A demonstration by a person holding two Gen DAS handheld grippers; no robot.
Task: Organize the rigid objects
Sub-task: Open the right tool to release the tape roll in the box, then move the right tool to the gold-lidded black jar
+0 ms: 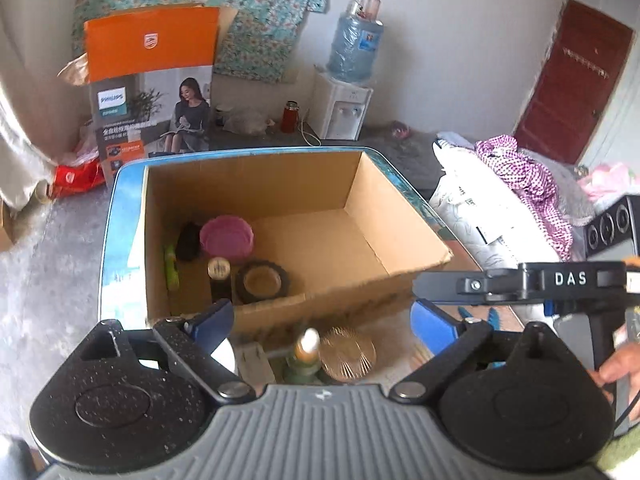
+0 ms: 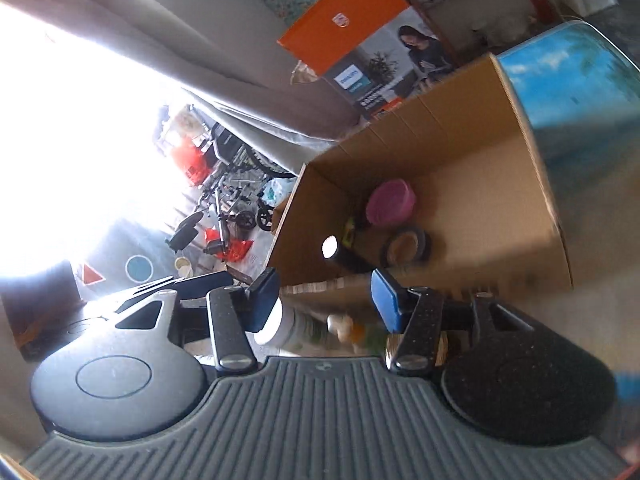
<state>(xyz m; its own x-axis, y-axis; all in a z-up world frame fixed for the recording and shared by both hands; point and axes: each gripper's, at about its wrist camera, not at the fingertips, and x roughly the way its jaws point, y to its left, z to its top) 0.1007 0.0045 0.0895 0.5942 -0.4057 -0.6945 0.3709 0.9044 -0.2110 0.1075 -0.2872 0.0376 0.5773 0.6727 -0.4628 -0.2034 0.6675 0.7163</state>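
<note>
Both grippers' fingers spread above cardboard box (image 1: 320, 216) holding pink bowl (image 1: 227, 237)

One cardboard box (image 1: 320, 200) holds one pink bowl (image 1: 226, 237) and one tape roll (image 1: 262, 280).

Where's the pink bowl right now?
The pink bowl sits inside the cardboard box, in its left part in the left wrist view, next to a dark object and just beyond the black ring-shaped item.
</note>
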